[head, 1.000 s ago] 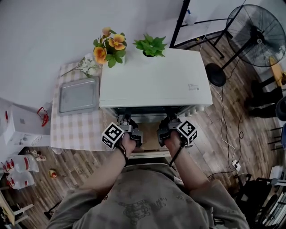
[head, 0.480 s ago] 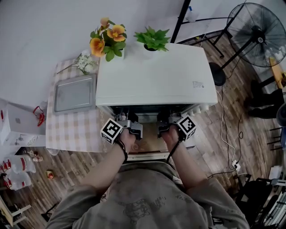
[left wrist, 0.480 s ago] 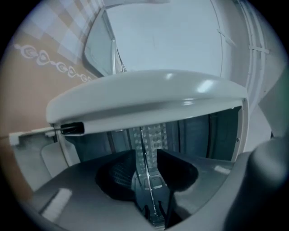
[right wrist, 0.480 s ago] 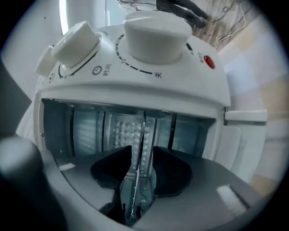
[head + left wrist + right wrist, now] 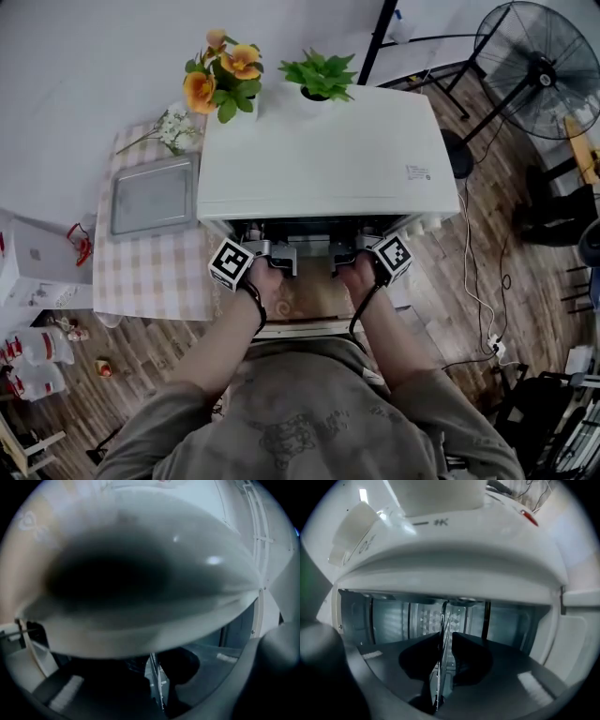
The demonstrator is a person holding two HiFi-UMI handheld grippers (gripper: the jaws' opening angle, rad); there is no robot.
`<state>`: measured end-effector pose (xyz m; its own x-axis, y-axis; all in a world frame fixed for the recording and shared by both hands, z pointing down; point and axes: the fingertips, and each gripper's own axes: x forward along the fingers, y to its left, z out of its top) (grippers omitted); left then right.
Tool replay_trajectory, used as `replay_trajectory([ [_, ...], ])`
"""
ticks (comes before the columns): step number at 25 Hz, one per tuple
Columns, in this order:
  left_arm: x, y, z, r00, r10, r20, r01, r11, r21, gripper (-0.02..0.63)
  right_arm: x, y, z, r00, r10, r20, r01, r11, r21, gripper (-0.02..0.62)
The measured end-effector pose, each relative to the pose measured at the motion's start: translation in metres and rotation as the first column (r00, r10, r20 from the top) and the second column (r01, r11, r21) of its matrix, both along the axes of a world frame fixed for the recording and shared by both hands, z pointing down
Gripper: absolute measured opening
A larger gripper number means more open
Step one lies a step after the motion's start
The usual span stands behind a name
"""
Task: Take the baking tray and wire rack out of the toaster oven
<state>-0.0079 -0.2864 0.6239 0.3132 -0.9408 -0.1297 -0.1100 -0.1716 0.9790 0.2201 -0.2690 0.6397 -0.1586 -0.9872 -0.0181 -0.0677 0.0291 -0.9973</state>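
Observation:
A white toaster oven (image 5: 323, 155) stands in front of me with its door (image 5: 309, 302) folded down. Both grippers reach into the opening under its front edge. My left gripper (image 5: 279, 257) is shut on the thin wire rack (image 5: 156, 688), which runs edge-on between its dark jaws (image 5: 157, 667). My right gripper (image 5: 343, 259) is likewise shut on the wire rack (image 5: 439, 677), seen as a thin line against the lit oven cavity (image 5: 426, 618). The grey baking tray (image 5: 153, 196) lies outside the oven on the checked tablecloth (image 5: 150, 272) to the left.
Orange flowers (image 5: 220, 80) and a green pot plant (image 5: 323, 75) stand at the oven's back edge. A floor fan (image 5: 548, 56) and cables are at the right. White boxes and bottles sit on the floor at the left.
Both grippers have moved forward, closer in under the oven's front edge. The view has shifted slightly with them.

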Motion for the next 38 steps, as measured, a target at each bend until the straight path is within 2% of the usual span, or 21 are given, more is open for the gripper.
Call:
replay_trajectory([
  [2, 0.0, 0.001, -0.001, 1.0, 0.009, -0.005, -0.009, 1.0, -0.004, 0.009, -0.002, 0.0, -0.002, 1.0, -0.004, 0.005, 0.004, 1.0, 0.001, 0.073],
  [5, 0.001, 0.004, 0.001, 1.0, 0.015, -0.003, -0.015, 1.0, -0.02, 0.002, -0.003, 0.002, -0.004, 1.0, -0.011, 0.002, 0.011, 1.0, -0.003, 0.037],
  [12, 0.003, 0.019, -0.003, 1.0, 0.024, -0.019, -0.025, 0.998, -0.057, 0.002, -0.002, 0.017, -0.003, 1.0, -0.011, 0.005, 0.011, 0.999, -0.05, 0.034],
  [18, 0.0, 0.042, -0.001, 0.999, 0.044, 0.0, -0.044, 0.995, -0.093, 0.0, -0.004, 0.04, -0.005, 1.0, -0.011, 0.011, 0.012, 0.996, -0.092, 0.032],
  [25, 0.001, 0.081, -0.007, 0.998, 0.062, -0.02, -0.064, 0.99, -0.124, 0.0, -0.006, 0.081, -0.006, 0.999, -0.014, 0.032, 0.019, 0.99, -0.136, 0.032],
  [29, -0.002, 0.106, -0.005, 0.997, 0.075, 0.008, -0.073, 0.983, -0.17, 0.0, -0.008, 0.104, -0.01, 0.999, -0.028, 0.02, 0.03, 0.986, -0.163, 0.032],
  [33, -0.001, 0.128, -0.012, 0.996, 0.085, -0.008, -0.085, 0.978, -0.193, 0.0, -0.009, 0.129, -0.012, 0.999, -0.036, 0.018, 0.039, 0.978, -0.204, 0.032],
  [38, -0.004, 0.151, -0.014, 0.994, 0.104, 0.012, -0.099, 0.971, -0.219, 0.0, -0.012, 0.152, -0.02, 0.999, -0.038, 0.032, 0.045, 0.971, -0.235, 0.032],
])
